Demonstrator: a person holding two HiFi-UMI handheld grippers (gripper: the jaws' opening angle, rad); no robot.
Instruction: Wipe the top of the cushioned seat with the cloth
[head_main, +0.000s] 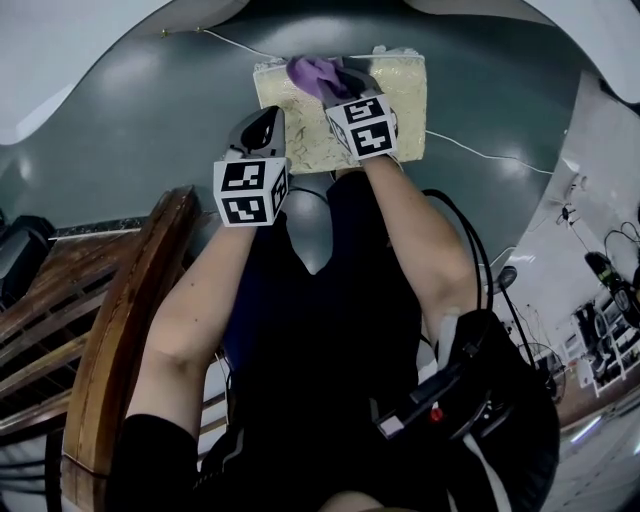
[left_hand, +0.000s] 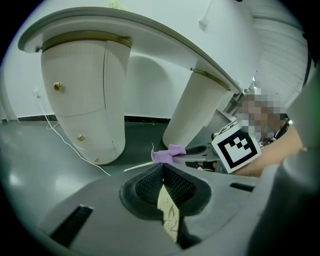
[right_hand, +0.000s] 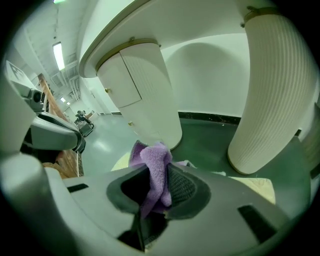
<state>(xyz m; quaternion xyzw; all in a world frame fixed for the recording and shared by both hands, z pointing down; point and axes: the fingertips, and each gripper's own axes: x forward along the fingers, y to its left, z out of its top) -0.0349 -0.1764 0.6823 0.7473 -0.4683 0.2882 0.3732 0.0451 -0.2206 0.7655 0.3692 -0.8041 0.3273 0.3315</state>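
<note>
The cushioned seat (head_main: 400, 100) is a cream rectangle low on the grey-green floor, at the top middle of the head view. A purple cloth (head_main: 315, 75) lies bunched on its far left part, and my right gripper (head_main: 335, 82) is shut on it. In the right gripper view the cloth (right_hand: 155, 165) is pinched between the pads, with the seat (right_hand: 262, 186) showing below. My left gripper (head_main: 262, 125) sits over the seat's near left edge, jaws shut at the tips (left_hand: 162, 167). Cream seat cover shows in the gap behind them. The cloth (left_hand: 170, 154) lies just ahead.
Two white ribbed pedestals (left_hand: 85, 100) (left_hand: 200, 110) under a curved white top stand just beyond the seat. A white cable (head_main: 480, 150) runs across the floor at right. Dark wooden furniture (head_main: 130, 330) stands at my left.
</note>
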